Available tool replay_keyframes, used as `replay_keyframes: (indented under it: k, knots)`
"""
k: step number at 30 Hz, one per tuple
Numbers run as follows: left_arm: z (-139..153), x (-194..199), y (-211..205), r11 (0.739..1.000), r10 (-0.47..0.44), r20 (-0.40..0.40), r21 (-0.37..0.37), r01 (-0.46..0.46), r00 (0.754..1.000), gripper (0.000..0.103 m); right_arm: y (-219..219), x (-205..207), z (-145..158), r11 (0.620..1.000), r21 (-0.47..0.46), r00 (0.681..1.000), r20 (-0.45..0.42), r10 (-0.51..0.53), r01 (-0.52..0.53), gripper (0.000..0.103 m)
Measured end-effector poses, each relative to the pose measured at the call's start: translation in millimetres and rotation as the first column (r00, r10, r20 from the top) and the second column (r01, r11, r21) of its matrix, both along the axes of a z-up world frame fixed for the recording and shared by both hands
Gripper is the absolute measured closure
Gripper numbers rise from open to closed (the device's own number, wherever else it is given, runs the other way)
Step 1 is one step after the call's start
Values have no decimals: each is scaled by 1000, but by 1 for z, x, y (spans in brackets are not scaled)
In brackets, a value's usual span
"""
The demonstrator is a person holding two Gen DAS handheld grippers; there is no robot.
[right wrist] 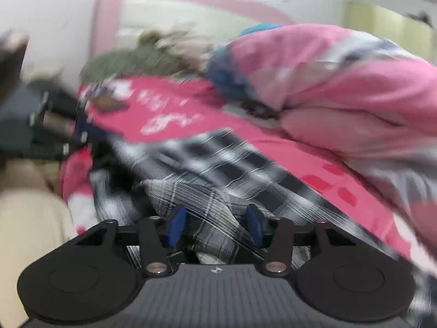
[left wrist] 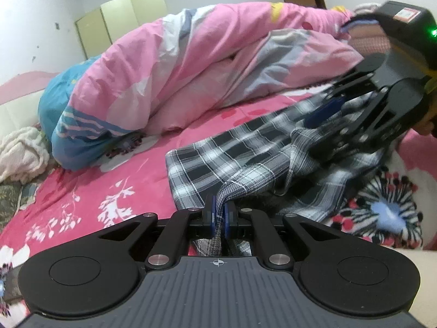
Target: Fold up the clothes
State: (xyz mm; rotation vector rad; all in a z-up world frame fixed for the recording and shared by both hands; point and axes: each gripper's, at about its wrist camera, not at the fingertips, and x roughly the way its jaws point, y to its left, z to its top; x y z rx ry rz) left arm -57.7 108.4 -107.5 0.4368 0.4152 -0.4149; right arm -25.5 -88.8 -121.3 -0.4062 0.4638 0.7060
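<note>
Your left gripper [left wrist: 218,218] is pinched tight on a bunched edge of the plaid garment [left wrist: 218,161], the cloth squeezed into a narrow strip between the blue pads [left wrist: 210,218] and running back through them toward the camera. From that hold the checked fabric spreads forward and to your right across the pink floral bed sheet [left wrist: 109,191], its long axis slanting up toward your right gripper [left wrist: 330,109], which sits at the far end of the same cloth. In the right wrist view the right gripper [right wrist: 215,227] stands wide open, its blue pads [right wrist: 176,229] well apart, with plaid fabric lying between and under them but nothing clamped; that picture is smeared, so exactly which fold sits between the pads is hard to tell. The garment is rumpled rather than flat, one ridge raised between the two grippers, and it lies just in front of the heaped pink and blue duvet [left wrist: 177,68]. Judging from this, the right gripper is the one free to act, and the fabric it would take lies directly beneath it, while the left holds the near end as anchor.
</note>
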Motion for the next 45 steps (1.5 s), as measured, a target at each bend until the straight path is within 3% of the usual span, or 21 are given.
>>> replay_keyframes:
  k: [2,7,10,13,15,19,23,27,29,31,34,38,40,41,42,43,45]
  knots:
    - [-2,1,0,1000,-11,-8,16,11,1000,98,5,-5,-1,1000,-19,999,40,-17,18,99]
    - [-6,2,2,998,-38,-34,49,40,999,98,-1,-39,1,999,-17,993,115,-41,43,100]
    - [-9,2,2,996,-54,-50,72,57,997,97,10,-48,-20,994,-103,990,140,-29,44,99]
    - [-11,0,1,994,-59,-54,88,64,997,97,29,-57,-35,974,-217,973,230,-8,59,97]
    - [-10,-1,3,994,-54,-59,88,59,997,97,32,-60,-30,973,-222,968,252,3,55,93]
    - [-3,-7,7,995,-43,-78,89,50,996,92,22,-59,-13,987,-161,975,222,30,7,90]
    - [4,-14,8,995,-52,-69,84,57,996,88,12,-54,0,995,-88,983,168,67,-53,75]
    - [5,-10,-5,991,-85,-53,95,89,995,85,6,-48,9,997,-12,990,122,76,-75,74]
    - [2,-6,-13,989,-106,-55,100,112,993,76,5,-42,12,997,18,992,99,75,-77,74]
    - [-5,0,-21,983,-127,-68,125,135,990,67,7,-37,11,995,8,992,80,95,-96,74]
    - [-13,9,-28,978,-131,-82,152,142,988,67,13,-35,5,990,-48,988,76,138,-135,73]
    - [-10,17,-27,985,-126,-98,109,136,987,70,21,-38,0,979,-100,978,93,187,-178,71]
    - [-9,19,-27,987,-127,-97,90,135,987,75,24,-38,-2,973,-111,974,81,210,-201,72]
    - [-8,19,-27,987,-128,-96,82,136,987,81,25,-37,-3,971,-118,975,55,217,-210,80]
    - [-8,19,-27,988,-128,-96,73,135,987,83,27,-35,-4,969,-123,975,22,221,-216,97]
    - [-7,18,-27,989,-127,-95,62,133,987,88,27,-35,-5,968,-124,975,2,222,-220,102]
    - [-5,17,-25,991,-123,-85,34,126,989,92,25,-39,-4,969,-116,976,-10,219,-219,102]
